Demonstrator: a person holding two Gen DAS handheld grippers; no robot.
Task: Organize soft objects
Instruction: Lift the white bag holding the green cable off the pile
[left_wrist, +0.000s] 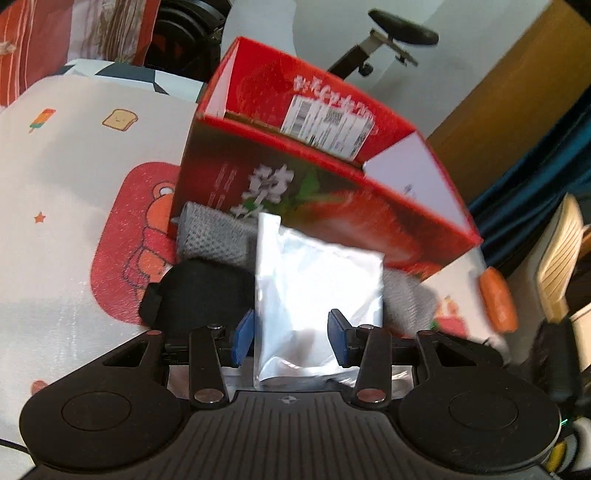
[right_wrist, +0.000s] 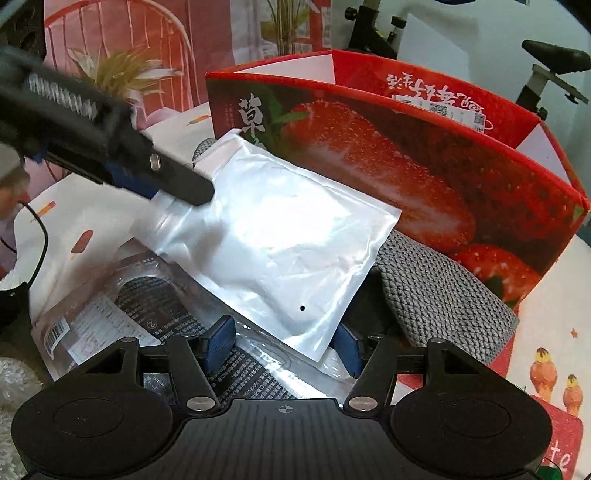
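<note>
Before the red box, left jaws pinch a crinkled silver pouch; right jaws gape.

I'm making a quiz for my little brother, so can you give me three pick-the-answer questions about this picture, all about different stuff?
1. Where is the grey knitted cloth?
A. Inside the box
B. Lying outside the red strawberry box, at its foot
C. Hanging on a chair

2. What colour is the puffy pouch?
A. Silver
B. Green
C. Yellow

3. How is the top of the red strawberry box?
A. Taped shut
B. Covered by a lid
C. Open

Answers:
1. B, the cloth lies against the front wall of the box, on the printed sheet.
2. A, the pouch is shiny silver all over.
3. C, the left wrist view looks over the rim onto the box's inner walls.
</note>
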